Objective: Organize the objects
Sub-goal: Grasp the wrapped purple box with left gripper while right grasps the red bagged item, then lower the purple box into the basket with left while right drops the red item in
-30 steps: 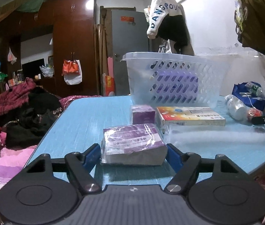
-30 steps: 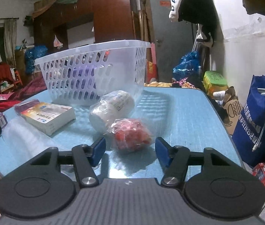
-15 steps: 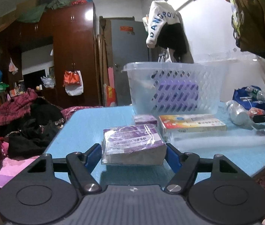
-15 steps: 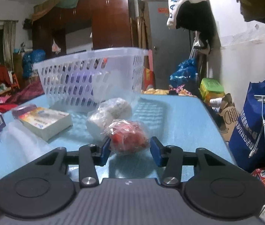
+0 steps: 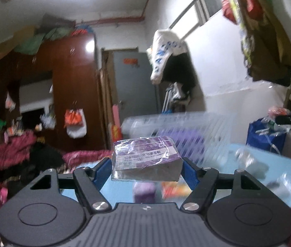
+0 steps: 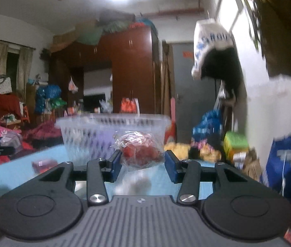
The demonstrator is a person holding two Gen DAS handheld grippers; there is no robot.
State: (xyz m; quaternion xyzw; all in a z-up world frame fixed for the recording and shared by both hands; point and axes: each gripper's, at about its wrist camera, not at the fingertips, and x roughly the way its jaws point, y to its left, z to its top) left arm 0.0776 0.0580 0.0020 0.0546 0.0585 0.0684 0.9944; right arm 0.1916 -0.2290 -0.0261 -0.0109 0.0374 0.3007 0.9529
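Note:
My left gripper (image 5: 146, 169) is shut on a purple plastic-wrapped box (image 5: 145, 157) and holds it in the air above the blue table (image 5: 273, 164). The white lattice basket (image 5: 186, 127) stands just beyond it, with something purple inside. My right gripper (image 6: 143, 163) is shut on a clear bag of red pieces (image 6: 140, 151), lifted off the table (image 6: 17, 175), with the basket (image 6: 96, 135) behind it. Both views are blurred by motion.
A small purple box (image 5: 144, 192) and an orange-and-white box (image 5: 172, 189) lie on the table below the left gripper. A blue bag (image 6: 289, 164) stands on the floor at the right. Clothes are piled at the left (image 5: 11, 156).
Both grippers have closed on their objects and lifted them off the table; the views have tilted up, and the basket now sits lower in both.

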